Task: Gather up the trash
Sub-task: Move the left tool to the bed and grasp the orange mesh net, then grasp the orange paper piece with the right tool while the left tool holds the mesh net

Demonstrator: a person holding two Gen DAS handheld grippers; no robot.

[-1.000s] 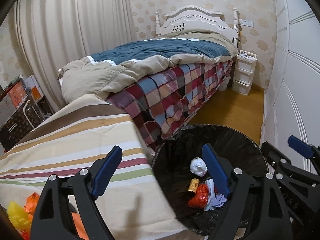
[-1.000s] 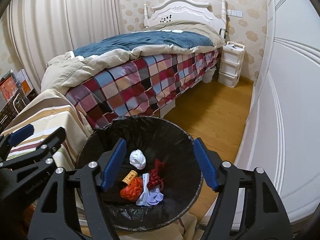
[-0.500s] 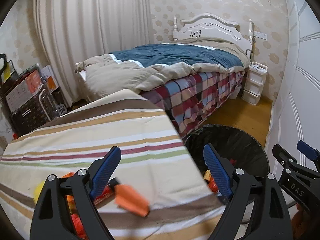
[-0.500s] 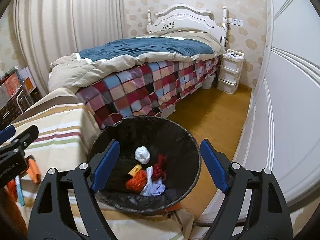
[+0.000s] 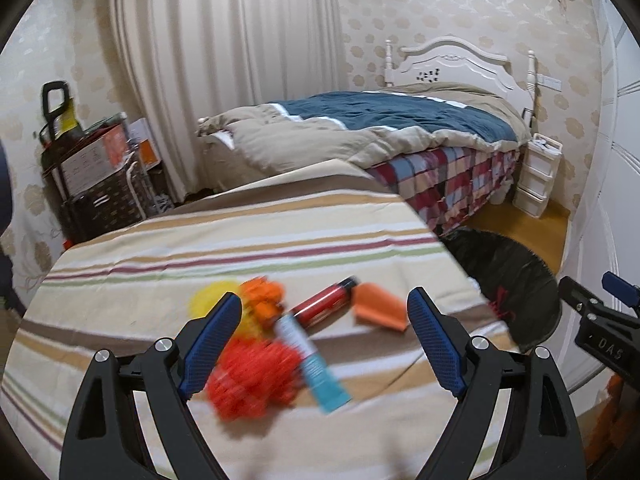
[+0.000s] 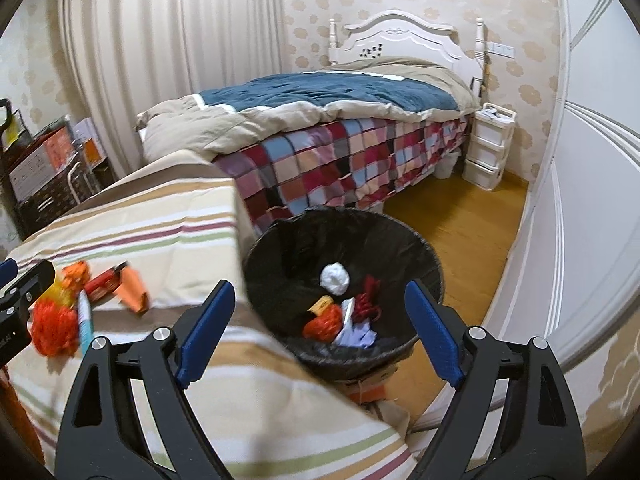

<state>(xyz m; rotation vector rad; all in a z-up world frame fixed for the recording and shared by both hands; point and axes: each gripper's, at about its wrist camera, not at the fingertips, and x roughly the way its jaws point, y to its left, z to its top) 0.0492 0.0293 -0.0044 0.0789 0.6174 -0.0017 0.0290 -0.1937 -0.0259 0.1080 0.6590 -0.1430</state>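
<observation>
On the striped surface (image 5: pixel 248 240) lies a blurred cluster of trash: a crumpled red-orange wad (image 5: pixel 256 380) nearest the camera, a white-and-teal tube (image 5: pixel 312 360) lying slantwise just beside it, a red cylinder with a black cap (image 5: pixel 326 300) angled behind the tube, an orange folded piece (image 5: pixel 380 308) to its right, and yellow (image 5: pixel 208 296) and orange scraps (image 5: pixel 266 300) to the left. The black-lined trash bin (image 6: pixel 280 264) stands on the floor beside the surface, holding a white paper ball (image 6: pixel 335 277), dark red strands (image 6: pixel 368 300), a red wad (image 6: pixel 322 326), a small yellow piece (image 6: pixel 322 305) and pale crumpled paper (image 6: pixel 358 334).
</observation>
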